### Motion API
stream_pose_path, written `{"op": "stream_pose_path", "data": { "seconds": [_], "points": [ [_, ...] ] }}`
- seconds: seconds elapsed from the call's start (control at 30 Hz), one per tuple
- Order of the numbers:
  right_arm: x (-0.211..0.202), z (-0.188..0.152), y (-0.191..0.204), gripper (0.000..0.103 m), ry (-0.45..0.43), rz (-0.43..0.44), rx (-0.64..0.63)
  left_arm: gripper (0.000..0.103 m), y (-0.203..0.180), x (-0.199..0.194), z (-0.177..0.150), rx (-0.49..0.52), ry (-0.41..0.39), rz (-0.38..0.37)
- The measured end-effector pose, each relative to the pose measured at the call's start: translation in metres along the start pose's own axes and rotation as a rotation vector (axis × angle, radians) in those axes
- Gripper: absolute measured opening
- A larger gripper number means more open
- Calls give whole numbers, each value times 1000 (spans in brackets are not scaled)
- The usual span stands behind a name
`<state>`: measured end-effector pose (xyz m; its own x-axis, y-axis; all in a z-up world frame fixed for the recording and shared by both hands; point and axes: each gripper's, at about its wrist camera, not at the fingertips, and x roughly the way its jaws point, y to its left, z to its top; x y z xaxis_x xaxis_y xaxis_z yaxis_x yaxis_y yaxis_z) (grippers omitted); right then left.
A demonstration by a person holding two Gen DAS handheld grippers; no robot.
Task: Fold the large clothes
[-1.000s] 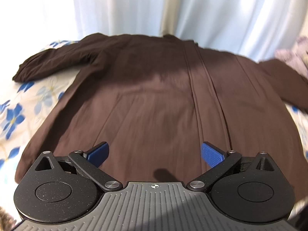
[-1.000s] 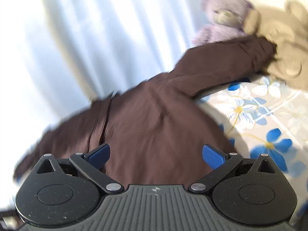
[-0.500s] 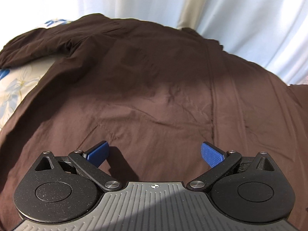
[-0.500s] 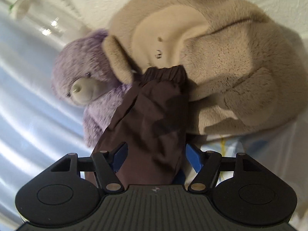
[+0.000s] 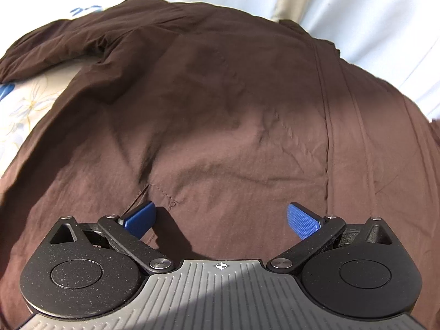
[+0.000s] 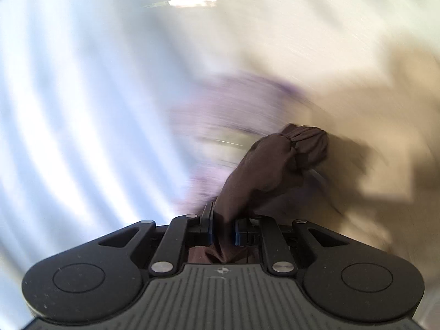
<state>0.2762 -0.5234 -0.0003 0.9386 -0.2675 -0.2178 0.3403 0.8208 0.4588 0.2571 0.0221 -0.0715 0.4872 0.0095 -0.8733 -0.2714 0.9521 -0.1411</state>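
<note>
A large dark brown jacket (image 5: 220, 104) lies spread flat on a floral bedsheet (image 5: 24, 110), one sleeve stretched out at the upper left. My left gripper (image 5: 221, 217) hovers close above the jacket's front panel, its blue pads wide apart and nothing between them. In the right wrist view the jacket's other sleeve (image 6: 275, 170) runs forward from my right gripper (image 6: 223, 229) to its gathered cuff. The right jaws are closing and the blue pads press on the sleeve fabric between them. That view is heavily motion-blurred.
Pale blue curtains (image 5: 371, 13) hang behind the bed. A blurred purple plush toy (image 6: 233, 104) and a beige plush toy (image 6: 385, 123) sit beyond the held sleeve cuff.
The right gripper closed on the sleeve near the plush toys and now swings with it, blurring the view. The left gripper came lower and closer over the jacket, staying open.
</note>
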Motion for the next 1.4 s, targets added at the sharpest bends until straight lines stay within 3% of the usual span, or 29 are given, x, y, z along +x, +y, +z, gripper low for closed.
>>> {"op": "stream_pose_path", "data": {
  "seconds": [0.1, 0.23, 0.27, 0.3, 0.37, 0.43, 0.47, 0.5, 0.57, 0.63, 0.73, 0.8, 0.93, 0.97, 1.0, 1.03, 1.1, 1.17, 1.3, 1.33, 1.4],
  "points": [
    [-14, -23, 84, 15, 28, 156, -288, 103, -4, -15, 13, -45, -75, -109],
    [-18, -113, 181, 25, 139, 282, -678, 103, -27, -23, 41, -1, -143, -267],
    [-15, -136, 198, 33, 181, 313, -755, 103, -34, -21, 48, 15, -155, -306],
    [-9, -165, 215, 47, 231, 349, -853, 103, -41, -19, 54, 31, -163, -337],
    [-1, -207, 233, 60, 321, 362, -993, 103, -52, -12, 65, 51, -157, -383],
    [0, -226, 239, 63, 368, 357, -1058, 103, -59, -4, 73, 50, -144, -441],
    [1, -220, 236, 72, 363, 366, -1046, 103, -62, 1, 75, 40, -138, -470],
    [-2, -211, 231, 86, 348, 385, -1015, 103, -64, 5, 76, 27, -127, -493],
    [-4, -187, 222, 97, 332, 417, -925, 103, -71, 16, 81, -2, -99, -546],
    [-18, -163, 202, 97, 344, 456, -764, 103, -85, 28, 82, -14, -70, -596],
    [-23, -140, 159, 97, 378, 494, -418, 98, -111, 53, 90, 14, -22, -645],
    [-18, -130, 128, 88, 405, 471, -187, 82, -125, 68, 94, 40, 20, -643],
    [-1, -129, 67, 67, 494, 479, 300, 68, -143, 101, 97, 69, 112, -609],
    [4, -132, 53, 56, 525, 497, 410, 60, -145, 108, 97, 77, 126, -602],
    [12, -139, 44, 49, 555, 506, 495, 48, -147, 113, 96, 78, 133, -611],
    [14, -142, 35, 49, 574, 494, 557, 46, -147, 115, 94, 75, 142, -620],
    [16, -146, 21, 41, 576, 461, 593, 26, -145, 112, 91, 77, 133, -629],
    [15, -147, 13, 41, 568, 434, 612, 18, -148, 107, 95, 85, 107, -642],
    [10, -132, 6, 42, 535, 398, 617, 13, -141, 71, 111, 100, -8, -693],
    [4, -125, 6, 44, 529, 388, 598, 13, -135, 59, 117, 95, -45, -707],
    [-7, -113, 12, 65, 502, 390, 546, 12, -121, 34, 132, 94, -130, -719]
  ]
}}
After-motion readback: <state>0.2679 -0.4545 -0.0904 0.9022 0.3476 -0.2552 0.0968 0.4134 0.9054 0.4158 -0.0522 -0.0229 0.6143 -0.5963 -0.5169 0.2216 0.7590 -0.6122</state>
